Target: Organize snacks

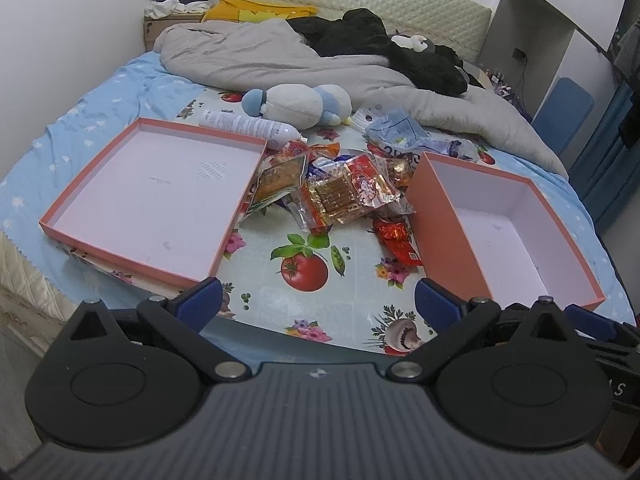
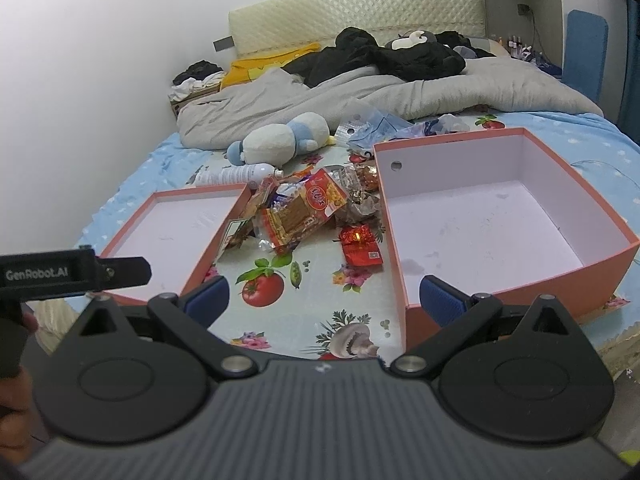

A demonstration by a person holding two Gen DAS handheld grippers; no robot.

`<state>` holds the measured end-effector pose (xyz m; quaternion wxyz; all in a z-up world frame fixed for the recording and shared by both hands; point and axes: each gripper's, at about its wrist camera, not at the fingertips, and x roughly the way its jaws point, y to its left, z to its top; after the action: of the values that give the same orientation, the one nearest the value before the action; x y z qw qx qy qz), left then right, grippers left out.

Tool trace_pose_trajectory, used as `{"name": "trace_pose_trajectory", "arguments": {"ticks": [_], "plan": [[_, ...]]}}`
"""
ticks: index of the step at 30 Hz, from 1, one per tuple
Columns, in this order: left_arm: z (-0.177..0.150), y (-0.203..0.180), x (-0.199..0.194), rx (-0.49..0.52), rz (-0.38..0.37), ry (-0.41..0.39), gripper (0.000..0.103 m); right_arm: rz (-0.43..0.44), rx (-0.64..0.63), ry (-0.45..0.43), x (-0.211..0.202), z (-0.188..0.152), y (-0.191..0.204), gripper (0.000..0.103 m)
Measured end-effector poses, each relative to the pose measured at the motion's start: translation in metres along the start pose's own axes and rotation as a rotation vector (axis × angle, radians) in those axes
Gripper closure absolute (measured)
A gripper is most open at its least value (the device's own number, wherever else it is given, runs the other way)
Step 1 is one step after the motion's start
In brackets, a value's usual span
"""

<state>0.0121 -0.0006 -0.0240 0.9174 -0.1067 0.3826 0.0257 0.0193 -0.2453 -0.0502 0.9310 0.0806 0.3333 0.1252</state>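
Note:
A pile of snack packets (image 1: 332,184) lies on a patterned cloth (image 1: 304,292) on the bed, between a shallow pink lid (image 1: 156,196) on the left and a deeper pink box (image 1: 516,232) on the right. Both are empty. A red packet (image 1: 400,240) lies beside the deep box. In the right wrist view the pile (image 2: 304,208), lid (image 2: 168,236), box (image 2: 492,216) and red packet (image 2: 360,246) show too. My left gripper (image 1: 318,300) is open and empty, short of the pile. My right gripper (image 2: 324,296) is open and empty, near the box's front corner.
A white bottle (image 1: 248,124), a plush toy (image 1: 296,104) and a crumpled blue-white bag (image 1: 404,132) lie behind the pile. A grey quilt (image 1: 280,56) and black clothes (image 1: 384,44) cover the far bed. The left gripper's body (image 2: 72,272) shows at the left edge.

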Motion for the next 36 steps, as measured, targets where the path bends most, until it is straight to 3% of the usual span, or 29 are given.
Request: {"name": "trace_pose_trajectory", "arguments": {"ticks": [36], "plan": [[-0.003,0.001,0.013,-0.004,-0.003,0.016,0.000,0.030,0.029,0.036,0.010,-0.008,-0.006,0.000]]}}
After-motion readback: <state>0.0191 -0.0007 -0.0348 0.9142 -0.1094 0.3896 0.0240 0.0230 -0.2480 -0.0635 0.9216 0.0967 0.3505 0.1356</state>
